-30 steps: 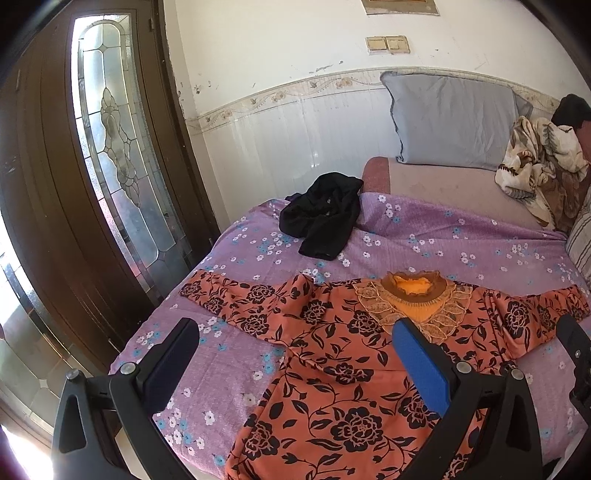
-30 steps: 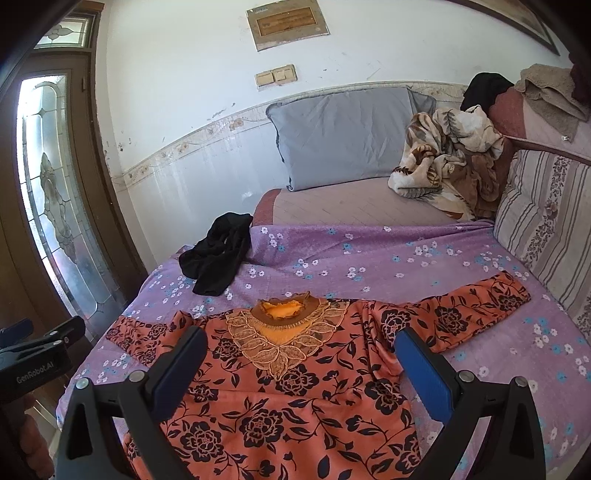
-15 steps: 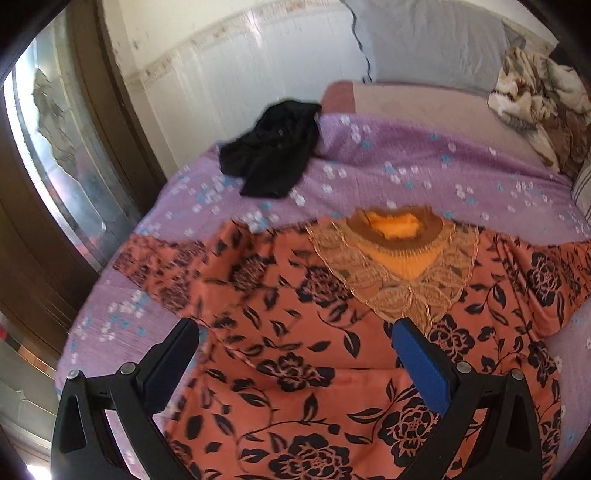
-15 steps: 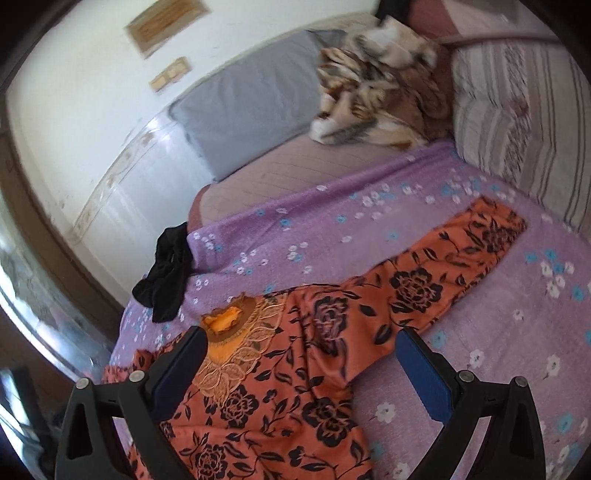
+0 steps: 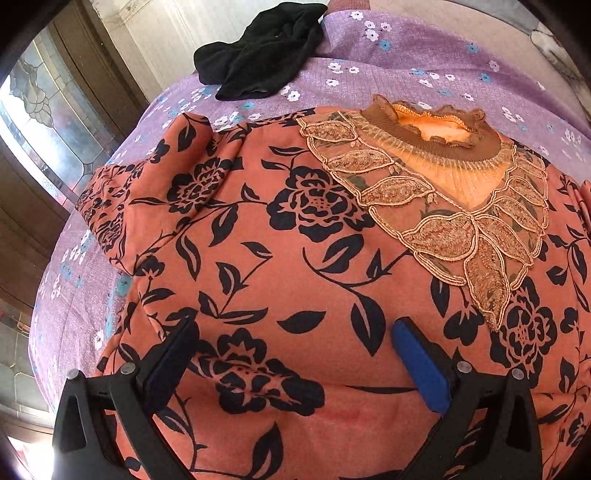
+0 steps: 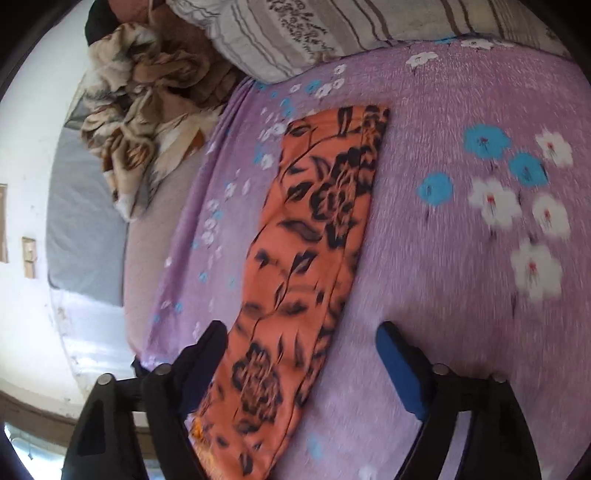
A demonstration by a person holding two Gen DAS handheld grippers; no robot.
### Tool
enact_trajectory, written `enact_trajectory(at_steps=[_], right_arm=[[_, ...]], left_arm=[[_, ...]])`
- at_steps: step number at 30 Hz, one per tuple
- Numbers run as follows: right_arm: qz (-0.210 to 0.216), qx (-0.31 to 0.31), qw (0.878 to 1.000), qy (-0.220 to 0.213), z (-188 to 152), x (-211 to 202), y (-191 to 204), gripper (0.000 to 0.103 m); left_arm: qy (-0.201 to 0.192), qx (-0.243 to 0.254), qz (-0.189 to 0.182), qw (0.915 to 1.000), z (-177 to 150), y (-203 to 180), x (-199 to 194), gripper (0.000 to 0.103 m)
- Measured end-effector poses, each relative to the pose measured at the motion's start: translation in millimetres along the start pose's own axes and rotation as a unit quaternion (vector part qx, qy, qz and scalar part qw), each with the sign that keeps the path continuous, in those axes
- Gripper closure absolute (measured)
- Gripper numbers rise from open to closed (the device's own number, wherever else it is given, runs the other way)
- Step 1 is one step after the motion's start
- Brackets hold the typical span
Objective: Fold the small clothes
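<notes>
Left wrist view shows the orange flowered top [image 5: 295,258] lying face up and spread flat on the purple bedsheet [image 5: 406,55], its lace collar [image 5: 436,155] toward the head of the bed. It is laid out smooth, probably so that each fold can be made cleanly. The left gripper [image 5: 291,354] hangs over the chest of the top with its jaws wide and nothing between the pads, likely placed to pin or pinch the body while a side comes in. A black garment [image 5: 258,51] lies apart near the bed's edge.

From the right wrist, the sleeve [image 6: 314,240] stretches straight out across the sheet toward a striped pillow [image 6: 332,33] and a crumpled brown blanket [image 6: 147,103]. The right gripper [image 6: 299,354] sits rolled over the sleeve, jaws closing with the cloth between them but not yet pinched, seemingly to lift the sleeve inward.
</notes>
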State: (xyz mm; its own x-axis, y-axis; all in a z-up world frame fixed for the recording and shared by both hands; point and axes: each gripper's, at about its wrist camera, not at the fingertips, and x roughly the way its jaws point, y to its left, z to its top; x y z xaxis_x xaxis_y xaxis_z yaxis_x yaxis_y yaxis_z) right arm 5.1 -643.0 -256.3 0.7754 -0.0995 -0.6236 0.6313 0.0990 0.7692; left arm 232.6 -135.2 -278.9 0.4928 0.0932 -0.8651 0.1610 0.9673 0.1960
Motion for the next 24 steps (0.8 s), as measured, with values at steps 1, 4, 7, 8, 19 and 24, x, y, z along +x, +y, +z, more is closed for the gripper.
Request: enact_trajectory(at_steps=[1, 4, 7, 8, 19, 24], right_arm=[[-0.001, -0.008, 1.000, -0.013, 5.0, 2.7, 2.4, 0.025], [-0.018, -0.019, 0.999, -0.035, 14.7, 17.8, 9.4, 0.026], [-0.019, -0.051, 0.997, -0.058, 22.4, 29.7, 19.8, 0.034], [-0.022, -0.063, 0.996, -0.058, 25.3, 36.0, 20.2, 0.051], [0.138, -0.108, 0.984, -0.041, 4.7, 14.4, 75.1, 0.092], [0.238, -0.193, 0.951, 0.034, -66.8, 3.8, 162.8, 0.092]], left_arm=[[0.004, -0.009, -0.007, 0.9999, 0.7, 2.0, 1.6, 0.000], [0.025, -0.065, -0.045, 0.9966, 1.0, 13.7, 7.6, 0.000], [0.025, -0.051, -0.039, 0.9976, 4.5, 10.6, 4.3, 0.000], [0.025, -0.049, -0.036, 0.9978, 6.3, 10.0, 3.5, 0.000], [0.043, -0.038, -0.047, 0.9973, 17.8, 18.2, 5.9, 0.000], [0.016, -0.058, -0.026, 0.9979, 27.9, 46.6, -11.4, 0.000]])
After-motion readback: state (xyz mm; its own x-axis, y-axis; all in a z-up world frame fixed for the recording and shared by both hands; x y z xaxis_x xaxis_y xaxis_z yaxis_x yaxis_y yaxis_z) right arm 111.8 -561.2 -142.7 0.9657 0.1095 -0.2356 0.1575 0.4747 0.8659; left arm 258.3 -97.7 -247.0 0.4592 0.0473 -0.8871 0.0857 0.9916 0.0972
